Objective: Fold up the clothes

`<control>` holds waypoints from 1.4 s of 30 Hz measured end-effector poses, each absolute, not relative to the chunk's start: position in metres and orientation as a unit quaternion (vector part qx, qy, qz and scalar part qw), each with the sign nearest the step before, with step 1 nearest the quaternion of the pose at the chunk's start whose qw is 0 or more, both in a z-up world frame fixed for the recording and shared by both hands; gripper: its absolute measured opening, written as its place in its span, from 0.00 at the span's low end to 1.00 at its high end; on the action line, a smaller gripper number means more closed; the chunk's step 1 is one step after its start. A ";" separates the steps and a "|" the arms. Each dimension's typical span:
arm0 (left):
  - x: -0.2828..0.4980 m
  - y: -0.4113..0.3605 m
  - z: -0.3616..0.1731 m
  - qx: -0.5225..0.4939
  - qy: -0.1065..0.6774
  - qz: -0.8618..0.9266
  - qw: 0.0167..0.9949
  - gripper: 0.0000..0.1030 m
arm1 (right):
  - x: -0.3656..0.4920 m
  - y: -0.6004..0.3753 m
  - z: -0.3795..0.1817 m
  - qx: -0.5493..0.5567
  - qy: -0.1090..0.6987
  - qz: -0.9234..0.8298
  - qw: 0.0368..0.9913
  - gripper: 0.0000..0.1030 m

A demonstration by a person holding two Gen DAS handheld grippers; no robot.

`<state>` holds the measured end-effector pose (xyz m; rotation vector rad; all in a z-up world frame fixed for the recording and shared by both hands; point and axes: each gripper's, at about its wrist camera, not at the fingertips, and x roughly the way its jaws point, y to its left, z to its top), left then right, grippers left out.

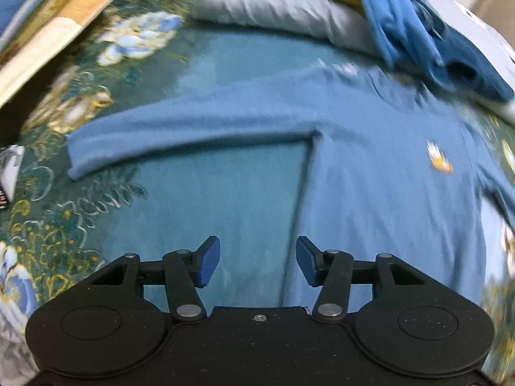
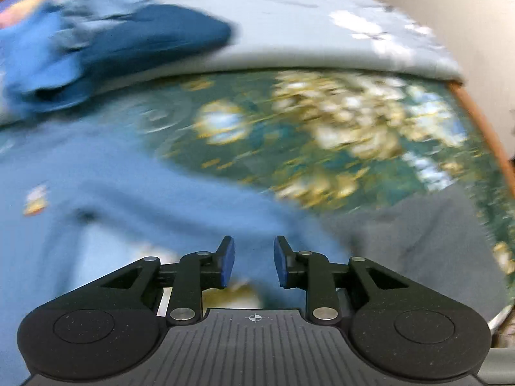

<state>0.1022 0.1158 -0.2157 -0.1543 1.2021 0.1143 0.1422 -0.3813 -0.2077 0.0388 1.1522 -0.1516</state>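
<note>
The left tool (image 1: 258,262) gapes wide and empty above the side seam of a blue long-sleeved shirt (image 1: 379,160) spread flat on a flowered bed cover (image 1: 58,212). The right tool (image 2: 254,262) is parted more narrowly, empty, over the shirt's other sleeve. Beyond both lies a heap of darker blue clothes (image 1: 418,32).

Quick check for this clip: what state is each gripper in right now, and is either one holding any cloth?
Left gripper: open, holding nothing, above the light blue long-sleeved shirt.
Right gripper: open, holding nothing, over the same shirt.
</note>
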 end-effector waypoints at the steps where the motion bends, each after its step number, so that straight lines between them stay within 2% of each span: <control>1: 0.099 0.117 -0.220 -0.073 0.571 0.040 0.817 0.49 | 0.130 -0.367 -0.210 0.033 0.555 -0.046 0.830 0.23; 5: 0.082 0.118 -0.236 -0.075 0.596 -0.022 0.799 0.50 | 0.080 -0.308 -0.238 0.106 0.609 0.031 0.785 0.24; 7: 0.075 0.119 -0.245 -0.075 0.605 -0.047 0.791 0.50 | 0.064 -0.289 -0.249 0.120 0.620 0.037 0.774 0.32; 8: 0.071 0.119 -0.250 -0.076 0.609 -0.056 0.787 0.50 | 0.059 -0.282 -0.255 0.126 0.625 0.037 0.769 0.39; 10: 0.065 0.119 -0.259 -0.076 0.617 -0.076 0.779 0.53 | 0.055 -0.276 -0.267 0.135 0.635 0.030 0.760 0.40; 14: 0.054 0.121 -0.275 -0.076 0.630 -0.108 0.766 0.53 | 0.057 -0.273 -0.286 0.142 0.649 0.011 0.747 0.40; 16: 0.051 0.123 -0.278 -0.078 0.630 -0.113 0.764 0.53 | 0.056 -0.272 -0.292 0.151 0.650 0.006 0.745 0.39; 17: 0.051 0.123 -0.279 -0.080 0.629 -0.116 0.765 0.53 | 0.056 -0.271 -0.293 0.157 0.650 0.004 0.744 0.33; 18: 0.051 0.124 -0.278 -0.081 0.627 -0.120 0.765 0.52 | 0.057 -0.269 -0.294 0.160 0.651 0.004 0.742 0.19; 19: 0.051 0.124 -0.278 -0.083 0.626 -0.124 0.765 0.52 | 0.057 -0.268 -0.293 0.160 0.652 0.005 0.741 0.13; 20: 0.051 0.124 -0.278 -0.086 0.625 -0.128 0.765 0.46 | 0.057 -0.267 -0.292 0.161 0.652 0.005 0.741 0.06; 21: 0.050 0.123 -0.277 -0.090 0.624 -0.131 0.765 0.42 | 0.057 -0.265 -0.290 0.163 0.652 0.004 0.741 0.04; 23: 0.050 0.121 -0.276 -0.094 0.625 -0.135 0.763 0.07 | 0.055 -0.266 -0.284 0.165 0.648 -0.006 0.744 0.03; 25: 0.048 0.119 -0.269 -0.098 0.618 -0.138 0.768 0.01 | 0.051 -0.268 -0.274 0.168 0.641 -0.020 0.749 0.03; 30: 0.041 0.121 -0.248 -0.113 0.602 -0.136 0.779 0.01 | 0.028 -0.281 -0.252 0.184 0.628 -0.051 0.754 0.03; 39: 0.045 0.120 -0.275 -0.101 0.621 -0.124 0.767 0.02 | 0.034 -0.277 -0.290 0.180 0.654 -0.072 0.731 0.03; 42: 0.046 0.125 -0.266 -0.107 0.616 -0.125 0.770 0.08 | 0.037 -0.276 -0.280 0.177 0.652 -0.069 0.734 0.07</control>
